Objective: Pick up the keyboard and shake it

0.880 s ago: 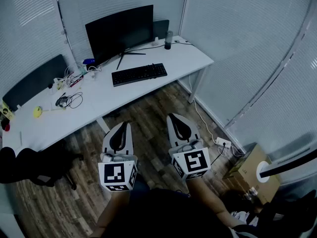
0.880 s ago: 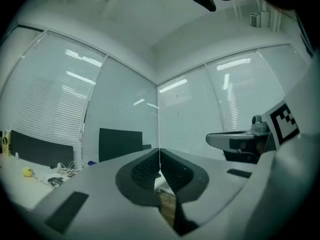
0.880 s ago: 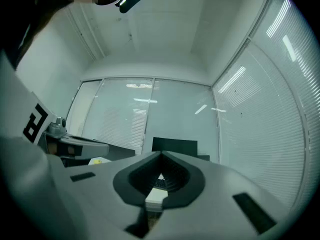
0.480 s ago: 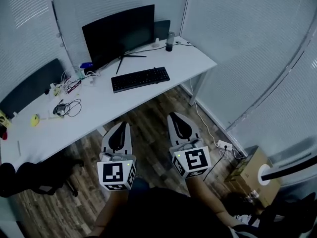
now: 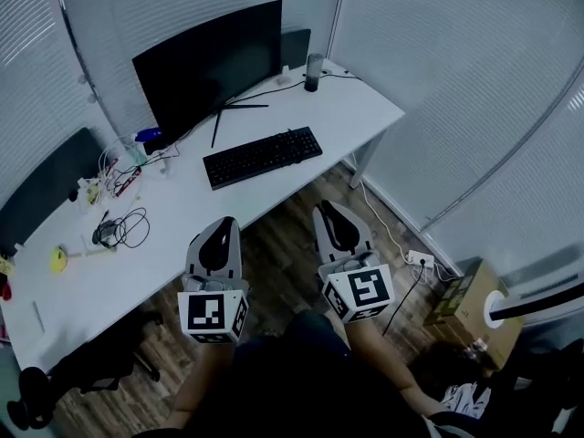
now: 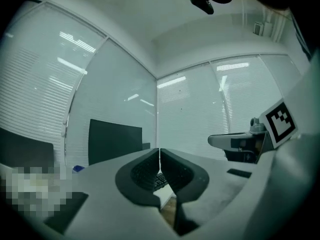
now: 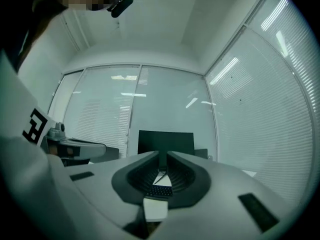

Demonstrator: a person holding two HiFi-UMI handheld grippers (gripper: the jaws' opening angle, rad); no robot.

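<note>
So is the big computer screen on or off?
It looks off. The screen is black all over, with no picture or glow on it in any view.

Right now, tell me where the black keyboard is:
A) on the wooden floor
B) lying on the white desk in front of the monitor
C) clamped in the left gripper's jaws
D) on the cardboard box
B: the keyboard lies flat on the white desk in front of the monitor, while the left gripper and right gripper are shut, empty and well short of it.
</note>
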